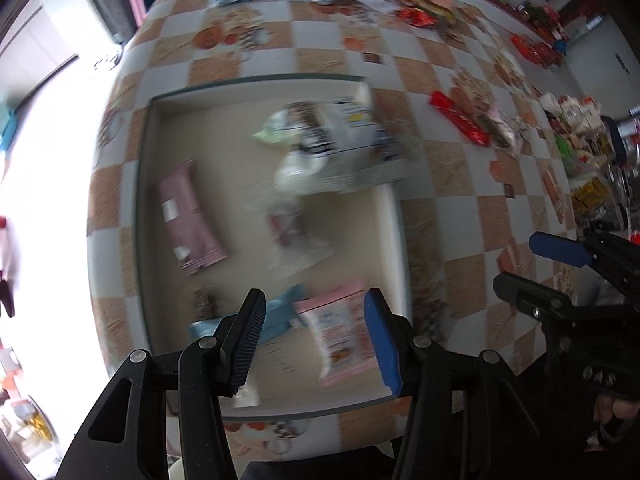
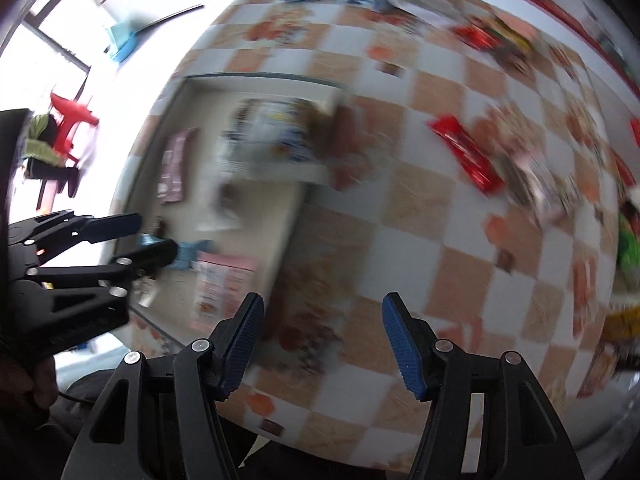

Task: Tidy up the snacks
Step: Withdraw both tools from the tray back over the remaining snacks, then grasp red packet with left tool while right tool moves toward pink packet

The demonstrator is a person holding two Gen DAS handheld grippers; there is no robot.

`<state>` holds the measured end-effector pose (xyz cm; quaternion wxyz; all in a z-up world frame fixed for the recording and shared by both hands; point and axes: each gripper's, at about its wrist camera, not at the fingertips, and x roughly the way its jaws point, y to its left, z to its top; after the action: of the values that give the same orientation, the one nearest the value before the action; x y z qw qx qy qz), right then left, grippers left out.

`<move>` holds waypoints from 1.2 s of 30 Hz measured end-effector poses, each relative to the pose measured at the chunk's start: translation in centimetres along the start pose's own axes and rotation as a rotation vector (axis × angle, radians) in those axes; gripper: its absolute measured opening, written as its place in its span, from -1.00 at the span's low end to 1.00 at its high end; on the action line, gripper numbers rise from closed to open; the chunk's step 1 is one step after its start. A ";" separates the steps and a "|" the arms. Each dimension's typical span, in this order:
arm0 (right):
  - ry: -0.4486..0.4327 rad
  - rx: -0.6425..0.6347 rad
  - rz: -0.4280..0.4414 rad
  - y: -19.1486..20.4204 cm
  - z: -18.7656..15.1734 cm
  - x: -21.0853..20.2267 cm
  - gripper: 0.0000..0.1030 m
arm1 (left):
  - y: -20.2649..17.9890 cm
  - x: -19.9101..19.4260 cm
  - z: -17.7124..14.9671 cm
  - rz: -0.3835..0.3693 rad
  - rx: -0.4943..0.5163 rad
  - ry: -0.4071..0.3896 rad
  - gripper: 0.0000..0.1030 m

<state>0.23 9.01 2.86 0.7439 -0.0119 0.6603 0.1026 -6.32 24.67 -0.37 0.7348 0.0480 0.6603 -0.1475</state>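
Snacks lie in a shallow cream tray [image 1: 146, 184] on the checkered bench [image 1: 452, 184]. Inside the tray: a mauve packet [image 1: 190, 220] toward its left wall, a large white bag [image 1: 344, 140] at its far right corner, a pink-and-white packet [image 1: 340, 336] and a light-blue one [image 1: 276, 316] near its front edge. More wrappers, a red bar [image 2: 466, 154] among them, sit on the bench right of the tray. Left tool [image 1: 314, 340] hangs over the tray's front, fingers spread, nothing pinched. Right tool [image 2: 322, 344] is above the bench just right of the tray, also spread and empty. Blur is heavy; packet print probably unreadable.
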 end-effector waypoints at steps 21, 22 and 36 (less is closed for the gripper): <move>0.151 0.270 0.031 -13.9 -7.2 2.8 0.23 | -13.7 3.7 -0.1 0.024 0.272 0.172 0.32; 0.153 0.280 0.032 -14.4 -7.4 2.8 0.23 | -14.0 3.8 0.0 0.024 0.274 0.177 0.33; 0.149 0.343 0.040 -22.5 -10.7 1.8 0.23 | -15.0 7.3 7.8 -0.043 -0.011 0.212 0.34</move>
<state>-6.24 -14.40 -2.97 0.6818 0.1204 0.7216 0.0023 -2.43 7.20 -4.75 0.6580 0.0453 0.7358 -0.1536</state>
